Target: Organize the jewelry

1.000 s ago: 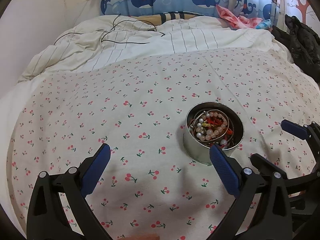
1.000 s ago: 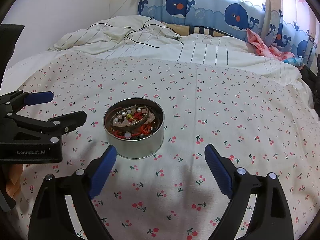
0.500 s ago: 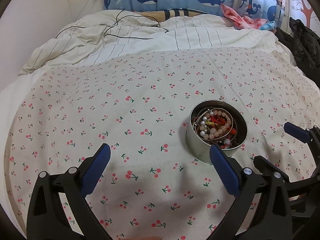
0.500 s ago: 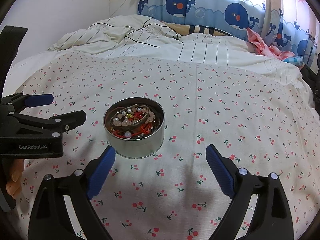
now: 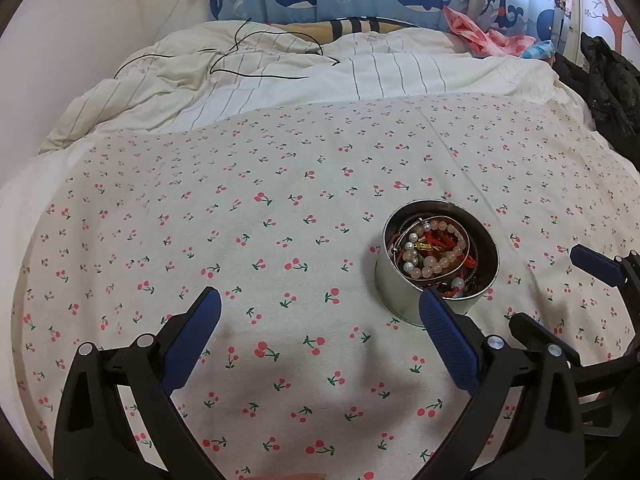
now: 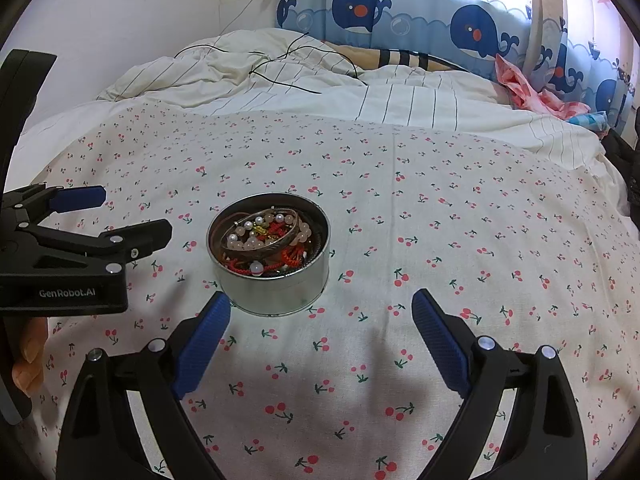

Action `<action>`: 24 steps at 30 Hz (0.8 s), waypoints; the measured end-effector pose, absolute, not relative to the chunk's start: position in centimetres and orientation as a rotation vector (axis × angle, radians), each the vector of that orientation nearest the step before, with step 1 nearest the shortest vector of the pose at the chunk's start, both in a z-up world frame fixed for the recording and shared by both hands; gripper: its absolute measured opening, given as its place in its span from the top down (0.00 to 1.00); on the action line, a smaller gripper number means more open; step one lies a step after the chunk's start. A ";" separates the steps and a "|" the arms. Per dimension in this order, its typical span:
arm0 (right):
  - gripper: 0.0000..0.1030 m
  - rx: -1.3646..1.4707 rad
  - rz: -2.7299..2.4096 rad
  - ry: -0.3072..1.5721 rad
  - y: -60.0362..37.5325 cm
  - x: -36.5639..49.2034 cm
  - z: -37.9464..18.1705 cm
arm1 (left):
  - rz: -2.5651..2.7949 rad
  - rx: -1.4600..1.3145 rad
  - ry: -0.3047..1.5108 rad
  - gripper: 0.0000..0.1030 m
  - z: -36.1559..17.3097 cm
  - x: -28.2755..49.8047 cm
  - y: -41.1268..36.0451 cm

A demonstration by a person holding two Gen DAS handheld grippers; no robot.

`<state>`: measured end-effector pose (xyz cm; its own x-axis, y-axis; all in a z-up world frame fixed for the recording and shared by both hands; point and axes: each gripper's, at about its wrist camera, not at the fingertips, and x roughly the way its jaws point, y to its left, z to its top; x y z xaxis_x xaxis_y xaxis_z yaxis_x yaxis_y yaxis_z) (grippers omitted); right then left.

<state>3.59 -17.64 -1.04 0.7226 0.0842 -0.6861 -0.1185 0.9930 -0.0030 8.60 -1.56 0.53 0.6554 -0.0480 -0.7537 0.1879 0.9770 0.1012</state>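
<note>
A round silver tin (image 5: pixel 394 294) stands on the cherry-print cloth (image 5: pixel 280 208), also in the right wrist view (image 6: pixel 276 292). It holds a tangle of jewelry (image 5: pixel 434 254): pearl and pink bead bracelets, red cord and a metal bangle (image 6: pixel 266 236). My left gripper (image 5: pixel 320 320) is open and empty, its right finger just in front of the tin. My right gripper (image 6: pixel 322 320) is open and empty, the tin just beyond its left finger. Each gripper shows in the other's view, the right (image 5: pixel 560 292) and the left (image 6: pixel 116 216).
A rumpled striped duvet (image 5: pixel 280 76) with a black cable (image 5: pixel 256 54) lies behind the cloth. A whale-print curtain (image 6: pixel 400 20) hangs at the back, pink fabric (image 6: pixel 532 92) and dark clothing (image 5: pixel 608 80) at the right.
The left wrist view has tilted slightly, so the tin sits a little lower and further right. The right gripper has barely moved. Both stay open.
</note>
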 end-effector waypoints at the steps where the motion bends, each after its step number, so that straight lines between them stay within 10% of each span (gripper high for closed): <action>1: 0.14 -0.048 0.112 0.755 -17.6 3.6 -1.0 | -0.134 0.178 0.846 0.07 0.5 8.6 -1.6; 24: 0.12 -0.052 0.104 0.757 -17.4 3.7 -1.5 | -0.100 0.139 0.816 0.08 0.8 9.0 -0.5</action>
